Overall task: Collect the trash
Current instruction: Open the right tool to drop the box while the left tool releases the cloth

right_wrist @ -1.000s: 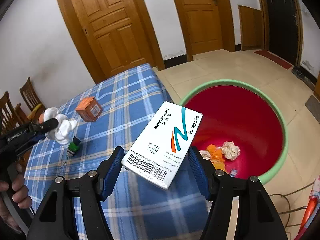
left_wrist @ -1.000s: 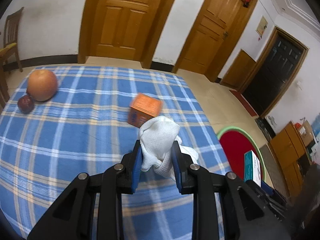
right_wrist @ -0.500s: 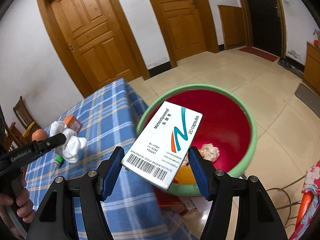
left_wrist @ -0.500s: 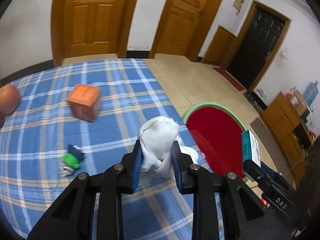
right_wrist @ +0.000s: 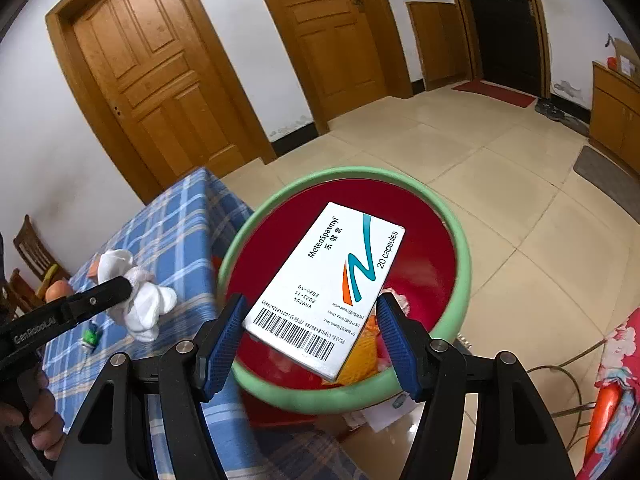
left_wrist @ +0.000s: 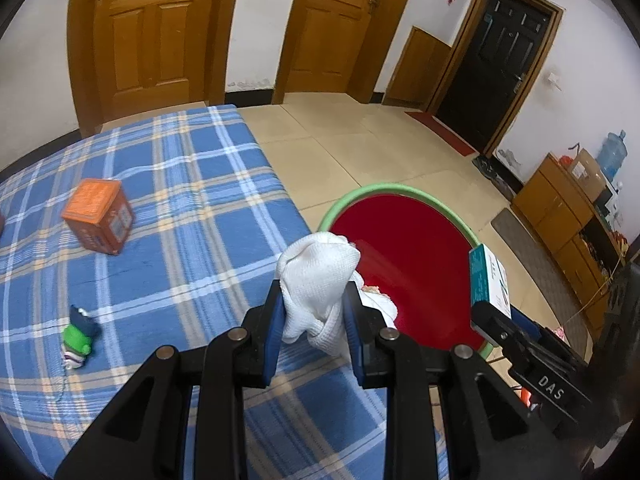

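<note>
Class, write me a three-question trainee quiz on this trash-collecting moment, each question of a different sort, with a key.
1. True or false: the left tongs grip a white cloth.
2. What do the right tongs hold? A medicine box; B apple; C bottle.
3. Fill in: the red bin has a ____ rim.

Key: 1 true; 2 A; 3 green.
</note>
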Motion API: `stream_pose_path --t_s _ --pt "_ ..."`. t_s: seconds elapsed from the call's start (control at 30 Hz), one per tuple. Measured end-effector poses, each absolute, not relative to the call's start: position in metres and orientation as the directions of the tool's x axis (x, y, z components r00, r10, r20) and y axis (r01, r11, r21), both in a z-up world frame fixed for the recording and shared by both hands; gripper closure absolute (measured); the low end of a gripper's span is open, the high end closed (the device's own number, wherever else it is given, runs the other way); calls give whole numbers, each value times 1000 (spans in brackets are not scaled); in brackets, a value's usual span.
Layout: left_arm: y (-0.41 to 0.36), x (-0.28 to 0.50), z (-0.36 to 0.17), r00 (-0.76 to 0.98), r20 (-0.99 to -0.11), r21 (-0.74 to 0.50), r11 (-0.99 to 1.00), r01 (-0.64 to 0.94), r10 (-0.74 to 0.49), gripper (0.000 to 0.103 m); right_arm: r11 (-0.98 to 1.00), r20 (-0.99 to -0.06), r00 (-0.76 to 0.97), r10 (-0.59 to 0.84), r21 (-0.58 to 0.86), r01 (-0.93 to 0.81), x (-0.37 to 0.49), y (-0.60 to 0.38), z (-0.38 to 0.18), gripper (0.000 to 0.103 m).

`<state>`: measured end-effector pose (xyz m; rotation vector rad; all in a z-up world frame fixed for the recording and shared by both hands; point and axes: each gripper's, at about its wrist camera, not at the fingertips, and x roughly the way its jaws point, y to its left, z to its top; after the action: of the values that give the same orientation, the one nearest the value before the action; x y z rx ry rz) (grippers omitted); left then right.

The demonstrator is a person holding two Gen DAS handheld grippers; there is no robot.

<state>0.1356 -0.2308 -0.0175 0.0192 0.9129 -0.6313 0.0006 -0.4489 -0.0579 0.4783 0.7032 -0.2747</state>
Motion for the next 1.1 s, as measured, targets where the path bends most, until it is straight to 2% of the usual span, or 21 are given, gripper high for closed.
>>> stream_pose_path --t_s 0.63,0.73,0.8,0.83,1.1 --pt "-275 142 -33 391 -763 -241 787 568 -515 75 818 -667 740 -89 376 436 -11 -480 -63 35" --pt "-277 142 -34 387 -758 -243 779 578 -524 72 813 -663 742 -94 380 442 -14 -482 -62 35" --pt "-278 141 -34 387 -756 -243 775 583 -528 62 810 -663 743 -97 381 446 -14 -481 -62 35" --pt "-278 141 -34 389 -754 -242 774 585 -529 61 808 -662 743 -98 383 448 -14 -482 -62 35" --pt "-272 139 -30 403 -748 -239 781 576 -527 58 810 -657 747 -99 383 444 -15 -479 -59 35"
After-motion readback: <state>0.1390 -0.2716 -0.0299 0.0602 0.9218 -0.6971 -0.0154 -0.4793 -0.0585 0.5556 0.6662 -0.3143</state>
